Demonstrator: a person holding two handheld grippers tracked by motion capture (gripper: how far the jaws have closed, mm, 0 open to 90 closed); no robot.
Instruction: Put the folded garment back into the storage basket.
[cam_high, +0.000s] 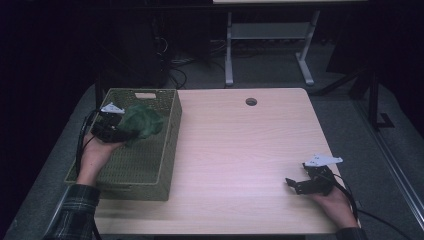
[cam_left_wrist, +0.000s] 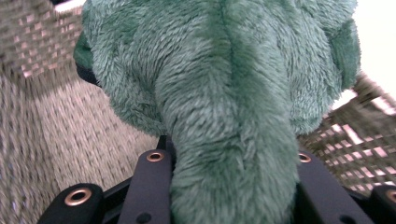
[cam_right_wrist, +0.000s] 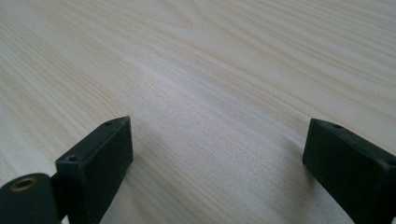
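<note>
High view first, reading from the left: we see a woven olive basket (cam_high: 150, 172) sitting on the left part of the pale wooden table (cam_high: 240, 150), its near left corner hanging over the table's edge. Over the basket's far half our left gripper (cam_high: 131, 131) comes in from the left, carried by a hand in a plaid sleeve (cam_high: 75, 210), and it has a green plush toy (cam_high: 142, 122) pinched between its jaws. The toy sits inside the basket's outline, near the far right wall; whether it touches the basket floor we cannot tell.

In the left gripper view the furry green toy (cam_left_wrist: 224, 107) bulges up between the two black jaws, which press against its sides, partly closed around a thick fold of it. Behind it we see the basket's woven floor (cam_left_wrist: 56, 140) and a wall of the weave (cam_left_wrist: 359, 144) at right.

Moving right across the high view, the middle of the table is bare wood, with a round cable hole (cam_high: 251, 101) near the far edge.

At the near right our right gripper (cam_high: 292, 185) rests low by the table's corner, pointing left. In the right gripper view its jaws stand wide apart over the wood grain (cam_right_wrist: 210, 84), with nothing between them.
</note>
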